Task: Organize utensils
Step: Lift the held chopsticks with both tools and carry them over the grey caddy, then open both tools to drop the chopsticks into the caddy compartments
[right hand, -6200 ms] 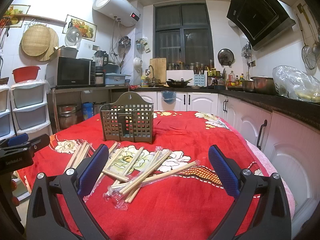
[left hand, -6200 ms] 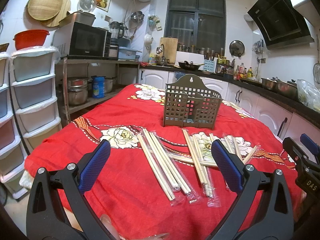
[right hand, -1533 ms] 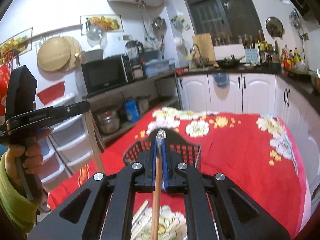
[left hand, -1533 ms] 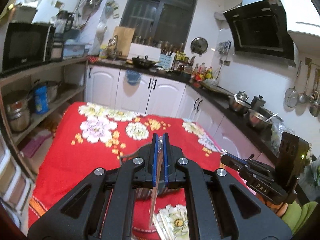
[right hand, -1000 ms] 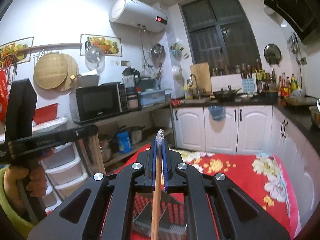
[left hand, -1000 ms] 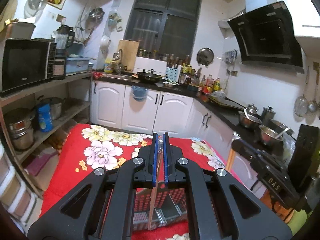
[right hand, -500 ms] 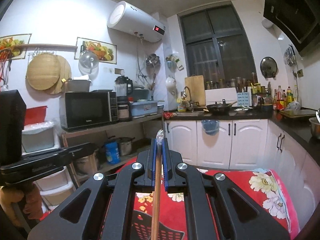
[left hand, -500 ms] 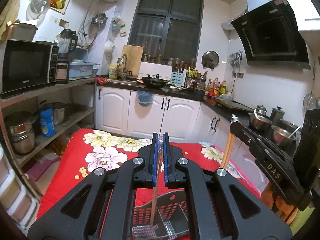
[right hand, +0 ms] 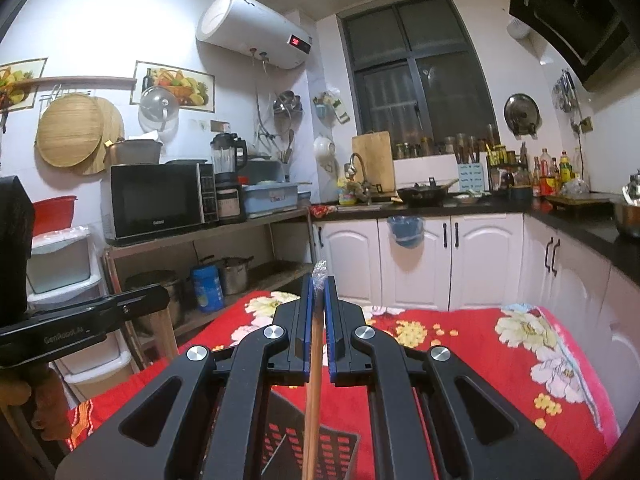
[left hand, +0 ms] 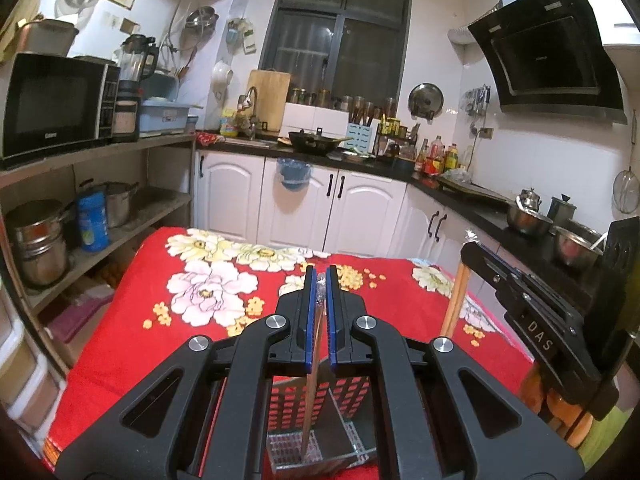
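Note:
My left gripper [left hand: 319, 280] is shut on a wrapped pair of chopsticks [left hand: 310, 396] that hangs straight down into the brown perforated utensil holder [left hand: 344, 432] on the red flowered tablecloth [left hand: 168, 332]. My right gripper [right hand: 319, 286] is shut on another wrapped pair of chopsticks [right hand: 312, 392], held upright above the same holder [right hand: 288, 456]. In the left wrist view the right gripper's body [left hand: 536, 332] sits to the right with its chopsticks [left hand: 456, 300] below it. In the right wrist view the left gripper's body [right hand: 80, 320] is at the left.
White cabinets [left hand: 360, 208] and a dark counter run behind and right of the table. A shelf with a microwave [right hand: 160, 200], pots and plastic drawers [right hand: 60, 264] stands at the left. Pots [left hand: 528, 220] sit on the right counter.
Both grippers have stayed shut on their chopsticks. The left one has lowered its chopsticks further into the holder; the right one has shifted slightly above the holder beside it.

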A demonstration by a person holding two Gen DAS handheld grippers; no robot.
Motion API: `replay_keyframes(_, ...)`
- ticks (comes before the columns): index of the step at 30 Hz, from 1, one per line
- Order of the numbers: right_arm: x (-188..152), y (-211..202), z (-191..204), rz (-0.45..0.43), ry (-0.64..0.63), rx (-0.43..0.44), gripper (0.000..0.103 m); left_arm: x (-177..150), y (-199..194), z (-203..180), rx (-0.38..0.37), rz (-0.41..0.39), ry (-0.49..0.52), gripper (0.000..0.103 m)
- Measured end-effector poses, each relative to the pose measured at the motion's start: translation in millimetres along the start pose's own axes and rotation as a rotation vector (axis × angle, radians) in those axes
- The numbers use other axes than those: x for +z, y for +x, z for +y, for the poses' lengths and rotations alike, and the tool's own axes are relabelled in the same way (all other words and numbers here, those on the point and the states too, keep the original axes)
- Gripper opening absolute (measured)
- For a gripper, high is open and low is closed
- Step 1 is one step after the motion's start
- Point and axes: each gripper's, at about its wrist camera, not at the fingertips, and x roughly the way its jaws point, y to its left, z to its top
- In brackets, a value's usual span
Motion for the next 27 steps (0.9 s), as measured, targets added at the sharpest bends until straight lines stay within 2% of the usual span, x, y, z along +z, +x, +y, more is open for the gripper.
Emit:
replay_keyframes(15, -8, -26, -17, 0.061, 0.044, -0.021, 0.007, -24, -7, 19, 0.024, 0.046, -0.055, 0.001)
replay_keyframes(17, -9, -32, -19, 0.068, 0.049, -0.026, 0.007, -25, -10, 19, 0.030, 0.048, -0.055, 0.004)
replay_keyframes(19, -10, -36, -21, 0.077, 0.055, -0.026, 0.015, -27, -15, 20, 0.037, 0.050, -0.054, 0.006)
replay_keyframes(21, -11, -41, -23, 0.081, 0.066, -0.024, 0.023, -28, -18, 22, 0.044, 0.052, -0.059, 0.015)
replay_keyframes(23, -12, -47, -23, 0.084, 0.060, -0.022, 0.024, -32, -22, 23, 0.045, 0.059, -0.067, 0.018)
replay_keyframes(25, -12, -52, -22, 0.087, 0.058, -0.024, 0.031, -35, -27, 23, 0.052, 0.059, -0.070, 0.022)
replay_keyframes(27, -14, -57, -21, 0.092, 0.060, -0.022, 0.038, -37, -32, 24, 0.058, 0.056, -0.073, 0.032)
